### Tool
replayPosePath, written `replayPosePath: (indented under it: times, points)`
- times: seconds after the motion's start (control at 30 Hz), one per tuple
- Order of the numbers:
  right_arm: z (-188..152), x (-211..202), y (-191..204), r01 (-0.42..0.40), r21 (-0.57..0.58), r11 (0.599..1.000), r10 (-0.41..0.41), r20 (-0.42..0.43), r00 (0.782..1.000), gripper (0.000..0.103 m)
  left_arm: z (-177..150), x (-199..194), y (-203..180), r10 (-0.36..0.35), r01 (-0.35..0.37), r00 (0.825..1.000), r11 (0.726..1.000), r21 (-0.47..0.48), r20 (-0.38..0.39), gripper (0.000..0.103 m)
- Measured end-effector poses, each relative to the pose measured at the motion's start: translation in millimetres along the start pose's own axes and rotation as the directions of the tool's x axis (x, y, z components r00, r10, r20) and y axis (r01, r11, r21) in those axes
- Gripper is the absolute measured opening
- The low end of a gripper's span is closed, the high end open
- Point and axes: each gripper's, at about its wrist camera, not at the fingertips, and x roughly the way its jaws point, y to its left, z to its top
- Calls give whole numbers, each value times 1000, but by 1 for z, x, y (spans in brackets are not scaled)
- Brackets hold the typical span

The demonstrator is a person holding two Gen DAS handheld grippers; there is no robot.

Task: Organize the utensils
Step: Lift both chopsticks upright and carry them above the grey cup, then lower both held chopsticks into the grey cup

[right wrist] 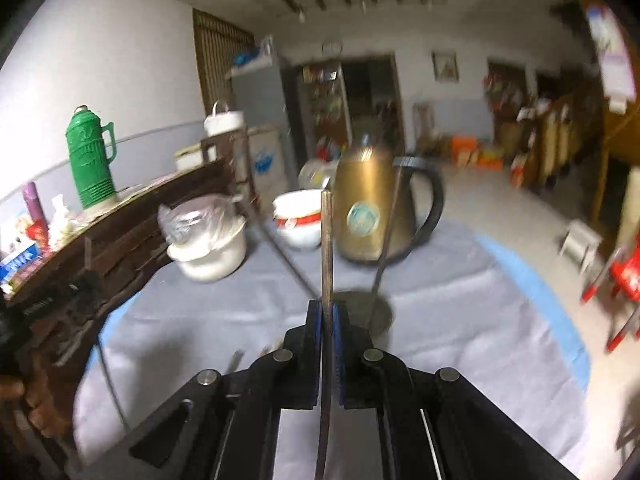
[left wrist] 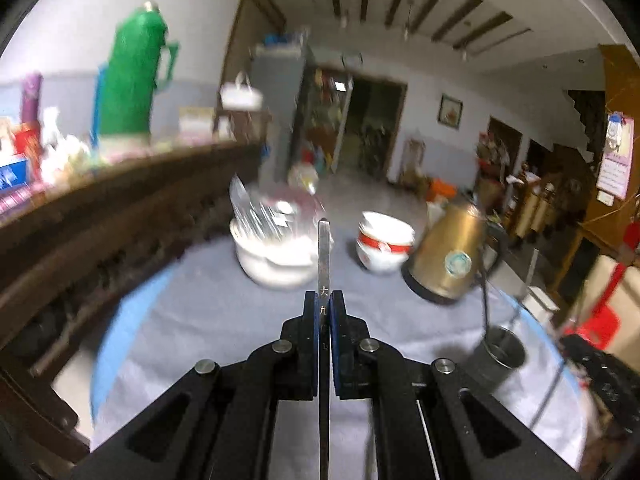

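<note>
Though motion blurs both views, left gripper (left wrist: 324, 300) clamps a flat steel handle (left wrist: 324, 256); right gripper (right wrist: 329, 312) clamps a brownish utensil handle (right wrist: 327, 248), both heads hidden, before the gold kettle (right wrist: 368, 216).

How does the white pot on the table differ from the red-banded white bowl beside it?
The white pot has clear plastic bunched on top; the red-banded bowl is uncovered and open. The pot is plain white and looks the bulkier; the bowl carries a red stripe. The pot sits nearer the dark sideboard, the bowl nearer the gold kettle. Both stand upright on the grey cloth.
</note>
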Motion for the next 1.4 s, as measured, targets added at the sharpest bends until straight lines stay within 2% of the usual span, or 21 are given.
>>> replayPosePath:
  times: [0.1,0.27,0.33,0.73,1.23,1.4]
  points:
    - [-10,-3,1,37,-49,998,-36,14,999,6,-10,1,0,43,-43,999,999,28,27,5]
    - [-23,-24,1,44,-79,996,-41,42,998,6,-27,-11,12,57,-58,998,998,17,17,5]
    - [-25,-36,2,37,-87,996,-32,49,998,6,-30,-23,16,60,-60,997,998,11,41,5]
    - [-45,-102,0,-1,-69,998,3,41,999,6,-44,-99,37,-14,16,998,999,-51,54,6]
    - [-64,-131,-12,1,-1,1000,-1,26,1000,6,-57,-128,41,-28,31,999,997,-65,43,6]
    - [-58,-137,-12,6,-5,1000,-5,54,999,6,-54,-130,37,-56,59,998,995,-75,36,5]
